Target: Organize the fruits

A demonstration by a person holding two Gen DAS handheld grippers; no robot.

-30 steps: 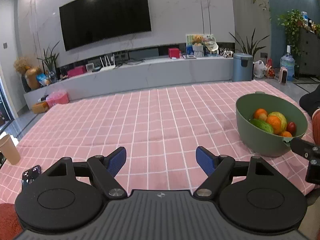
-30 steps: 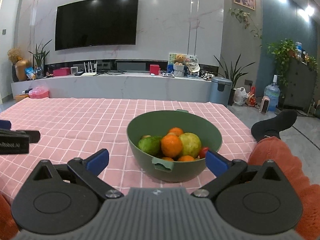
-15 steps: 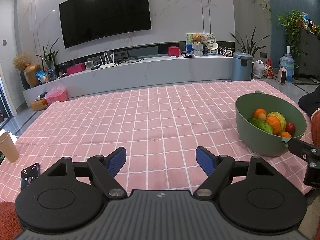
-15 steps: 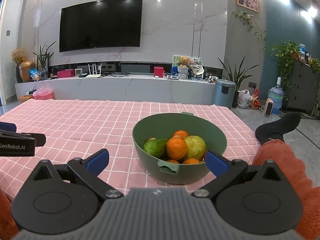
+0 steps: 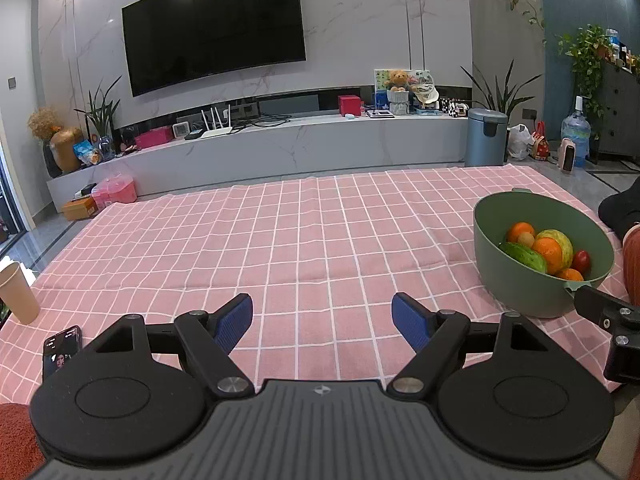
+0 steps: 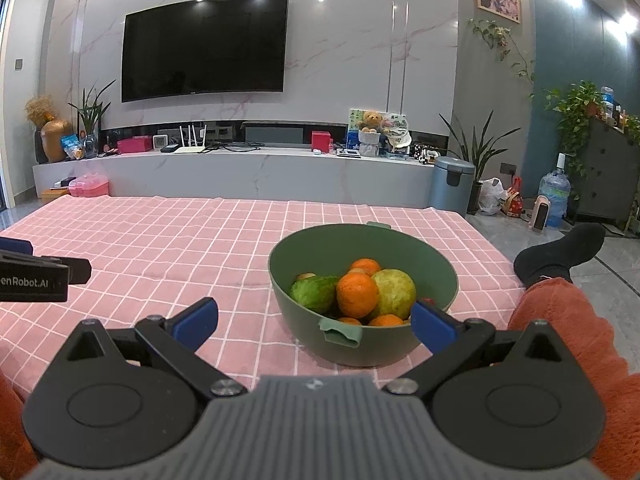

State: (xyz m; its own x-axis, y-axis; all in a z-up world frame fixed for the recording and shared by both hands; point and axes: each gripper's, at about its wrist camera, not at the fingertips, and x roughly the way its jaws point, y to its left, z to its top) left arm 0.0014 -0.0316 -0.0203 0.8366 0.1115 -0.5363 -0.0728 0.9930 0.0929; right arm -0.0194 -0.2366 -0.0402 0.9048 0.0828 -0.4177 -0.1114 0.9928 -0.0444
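Facing the fruit bowl (image 6: 362,332) squarely, the spread right gripper (image 6: 314,322) is nearer; the left gripper (image 5: 322,322), equally spread, probably sits well aside.

Pink checked cloth (image 5: 320,240) carries green bowl (image 6: 360,344), paper cup (image 5: 18,292), phone (image 5: 60,350).

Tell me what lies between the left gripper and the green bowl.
Only bare pink checked cloth separates left gripper from green bowl, per the left wrist view.

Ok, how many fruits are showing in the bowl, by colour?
Orange fruit: 4
Green fruit: 1
Yellow-green fruit: 1
Red fruit: 1
Tan fruit: 1
Total: 8 showing; more may lie hidden underneath.
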